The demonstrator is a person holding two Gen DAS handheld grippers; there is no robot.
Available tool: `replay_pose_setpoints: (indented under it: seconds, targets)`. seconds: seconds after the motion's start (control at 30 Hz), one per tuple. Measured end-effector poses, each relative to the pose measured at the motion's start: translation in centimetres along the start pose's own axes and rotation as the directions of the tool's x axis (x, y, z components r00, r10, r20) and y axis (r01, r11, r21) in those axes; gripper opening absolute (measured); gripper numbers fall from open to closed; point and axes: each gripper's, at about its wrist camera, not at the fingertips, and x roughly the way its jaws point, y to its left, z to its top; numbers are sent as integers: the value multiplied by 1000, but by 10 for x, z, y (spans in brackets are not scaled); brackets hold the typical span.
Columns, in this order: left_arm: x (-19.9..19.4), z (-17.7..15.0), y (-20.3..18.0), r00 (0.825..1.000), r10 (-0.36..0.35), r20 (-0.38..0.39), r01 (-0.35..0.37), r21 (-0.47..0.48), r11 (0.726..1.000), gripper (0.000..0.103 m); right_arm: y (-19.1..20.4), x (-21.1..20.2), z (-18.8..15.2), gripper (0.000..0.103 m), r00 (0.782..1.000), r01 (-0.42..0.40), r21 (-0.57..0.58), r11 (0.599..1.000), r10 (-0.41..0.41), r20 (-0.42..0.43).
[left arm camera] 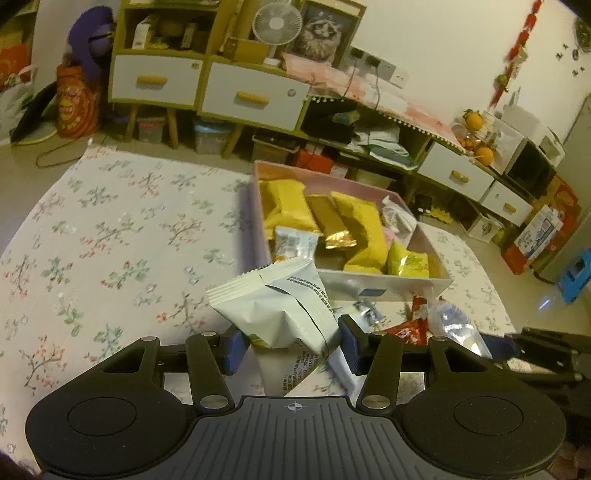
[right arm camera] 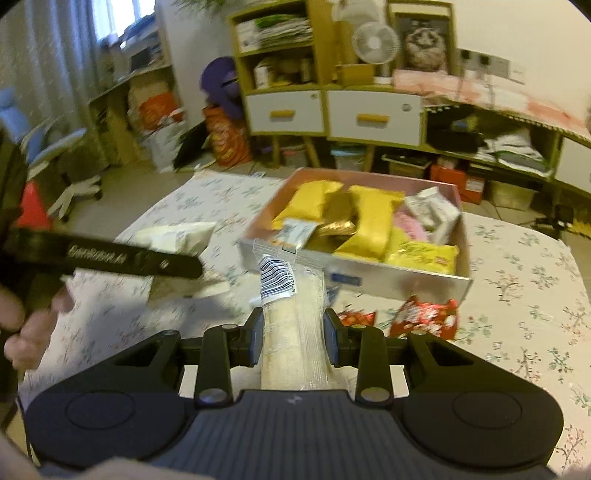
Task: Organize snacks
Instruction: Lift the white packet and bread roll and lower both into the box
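A pink box [left arm camera: 388, 286] [right arm camera: 406, 286] with several yellow, gold and white snack packs stands on the floral tablecloth. My left gripper [left arm camera: 291, 343] is shut on a white snack packet [left arm camera: 273, 306], held above the cloth just in front of the box. My right gripper [right arm camera: 293, 339] is shut on a long clear-wrapped wafer bar [right arm camera: 291, 314] with a barcode, pointing at the box's near wall. The left gripper [right arm camera: 129, 258] with its white packet [right arm camera: 177, 236] shows at the left of the right wrist view. Red snack packets [right arm camera: 424, 317] [left arm camera: 410, 326] lie in front of the box.
A clear plastic wrapper [left arm camera: 458, 325] lies by the red packets. The floral tablecloth [left arm camera: 110, 240] stretches to the left. Behind the table stand yellow-and-white drawer cabinets [left arm camera: 251, 92], a small fan [left arm camera: 277, 22] and floor clutter.
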Motion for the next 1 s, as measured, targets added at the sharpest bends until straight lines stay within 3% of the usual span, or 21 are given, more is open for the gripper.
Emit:
replay_pose_setpoints:
  seconds: [0.43,0.73,1.0]
  targets:
    - [40,34,-42,999,-16,40,13,80,997,49,-41,25,36,30,993,96,109,989,-102,52]
    - [88,57,-55,999,-6,-32,11,149,989,49,-56,57,62,30,977,207,83,975,-211,40]
    - [118,56,-52,997,30,-68,-15,208,978,48,-65,84,62,30,969,246,66,967,-247,-2]
